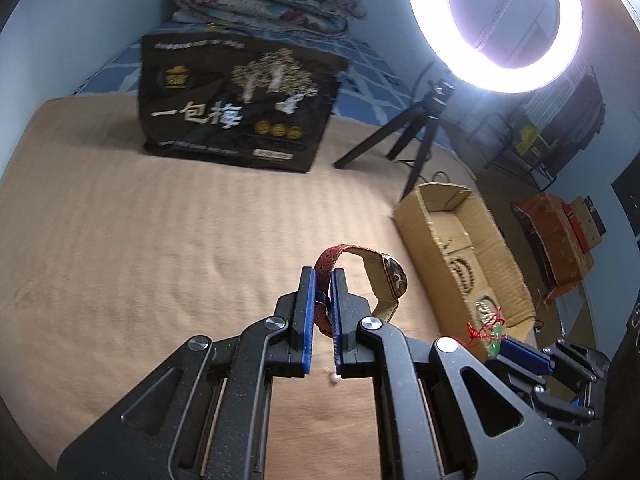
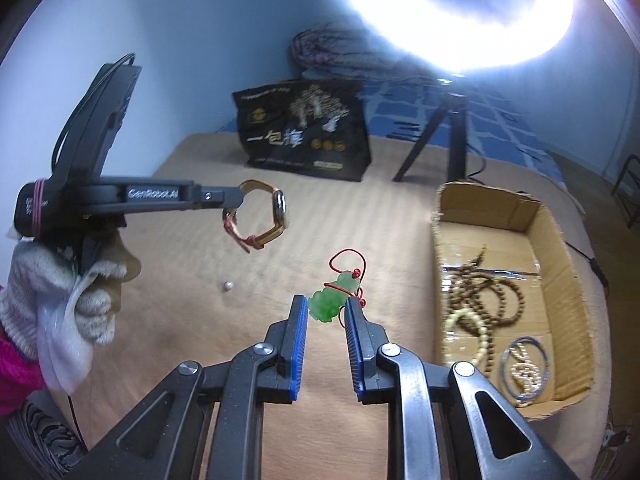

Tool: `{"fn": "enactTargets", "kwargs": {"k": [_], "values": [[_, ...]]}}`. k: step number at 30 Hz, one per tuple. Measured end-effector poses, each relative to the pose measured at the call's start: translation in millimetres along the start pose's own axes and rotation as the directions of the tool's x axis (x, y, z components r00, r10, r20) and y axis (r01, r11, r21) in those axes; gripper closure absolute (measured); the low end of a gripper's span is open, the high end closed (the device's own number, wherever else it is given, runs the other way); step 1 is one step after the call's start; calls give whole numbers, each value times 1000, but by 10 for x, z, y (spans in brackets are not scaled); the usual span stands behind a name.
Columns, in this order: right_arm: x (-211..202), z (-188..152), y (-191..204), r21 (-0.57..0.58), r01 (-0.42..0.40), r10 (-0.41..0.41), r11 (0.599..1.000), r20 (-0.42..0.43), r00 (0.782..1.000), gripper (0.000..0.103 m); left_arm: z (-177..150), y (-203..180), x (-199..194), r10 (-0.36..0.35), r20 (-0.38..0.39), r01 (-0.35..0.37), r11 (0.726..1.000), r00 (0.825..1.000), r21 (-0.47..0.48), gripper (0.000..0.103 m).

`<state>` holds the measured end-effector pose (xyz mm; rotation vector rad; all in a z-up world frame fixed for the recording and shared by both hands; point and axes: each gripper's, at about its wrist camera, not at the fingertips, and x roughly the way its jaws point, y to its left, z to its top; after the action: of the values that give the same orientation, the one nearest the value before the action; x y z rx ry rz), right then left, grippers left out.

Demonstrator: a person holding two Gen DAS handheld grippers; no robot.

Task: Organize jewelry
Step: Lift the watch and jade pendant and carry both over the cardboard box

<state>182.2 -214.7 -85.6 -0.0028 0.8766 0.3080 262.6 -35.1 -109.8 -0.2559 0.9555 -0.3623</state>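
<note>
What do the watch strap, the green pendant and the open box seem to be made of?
Watch strap: woven fabric, matte red outside with a tan lining; a ribbed weave shows.
Green pendant: probably jade or glass, since it looks translucent and glossy; it hangs on a red cord.
Open box: plain brown corrugated cardboard, with raw, rough cut edges.

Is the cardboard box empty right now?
No. The cardboard box already holds wooden bead bracelets, a pale bead strand and a metal bangle on its floor.
</note>
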Motion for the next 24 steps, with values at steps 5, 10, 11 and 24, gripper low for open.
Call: {"fn": "enactTargets", "kwargs": {"k": [5,10,11,24], "values": [[-128,30,-236,40,23,-24,999,22,999,85,37,-237,37,-28,4,28,999,1000,15,98],[-255,45,-481,77,50,-53,996,40,998,85,71,-455,106,-47,0,47,998,999,40,98],[-277,45,-531,85,57,-60,995,43,997,85,75,-489,113,-51,1,51,998,999,43,98],[-405,-3,-1060,159,127,-135,979,43,990,85,179,-973,410,-92,-6,92,993,996,78,98]]}}
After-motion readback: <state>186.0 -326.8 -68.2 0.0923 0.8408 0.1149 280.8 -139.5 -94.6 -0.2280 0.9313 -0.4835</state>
